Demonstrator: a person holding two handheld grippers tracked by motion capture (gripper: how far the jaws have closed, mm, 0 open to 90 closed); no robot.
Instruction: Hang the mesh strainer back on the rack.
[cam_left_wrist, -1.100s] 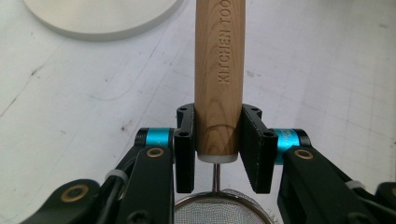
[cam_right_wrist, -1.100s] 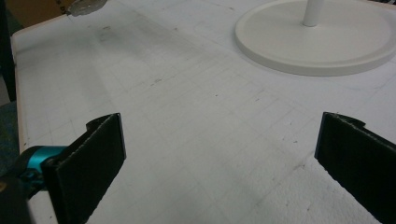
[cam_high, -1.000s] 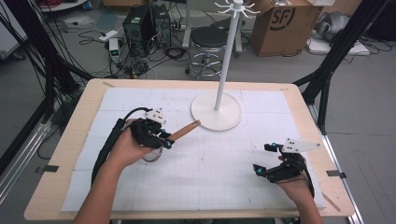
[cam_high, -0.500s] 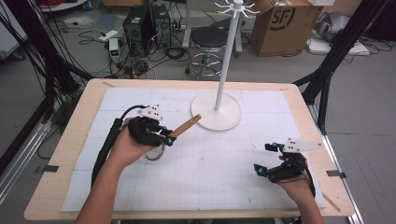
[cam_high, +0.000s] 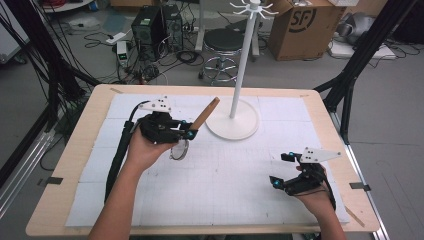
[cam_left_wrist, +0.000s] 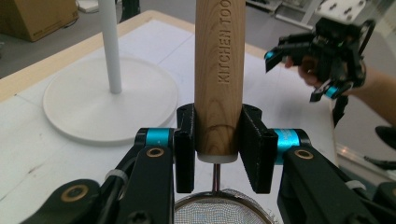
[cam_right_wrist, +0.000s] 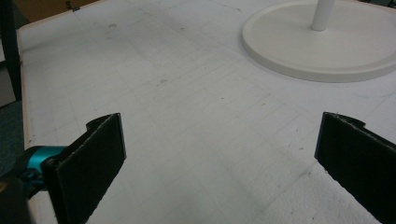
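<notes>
Left tongs (cam_high: 189, 134) clamped on the wooden handle (cam_left_wrist: 219, 74) of a small mesh strainer (cam_high: 179, 151), just beside the round base (cam_high: 233, 125) of the white hanging stand (cam_high: 243, 60), on its left in the high view. Gripped low on the handle, right above the metal neck, with both black pads flat against the wood; judged a sensible hold, leaving the free end of the handle clear for hanging. Handle angled up and toward the stand's pole, mesh bowl (cam_left_wrist: 219, 210) dangling below the tongs and apparently off the tabletop (cam_high: 90, 150), though contact with the white mat (cam_high: 240, 175) hard to rule out from above. Probably tilted this way to bring the handle's far end up toward the hooks (cam_high: 253, 7) at the top of the stand, well above the strainer at present. No hole or loop visible at the handle tip from these angles, so the manner of hanging cannot be told.

Right tongs (cam_high: 290, 170) wide apart with nothing between them, resting low over the mat, well to the right of the stand's base and nearer the person. Likely parked there to stay out of the way, or ready to steady the base if the stand rocks under a nudge. Seen from the left gripper view too, the right tongs (cam_left_wrist: 299, 70) spread and empty.
</notes>
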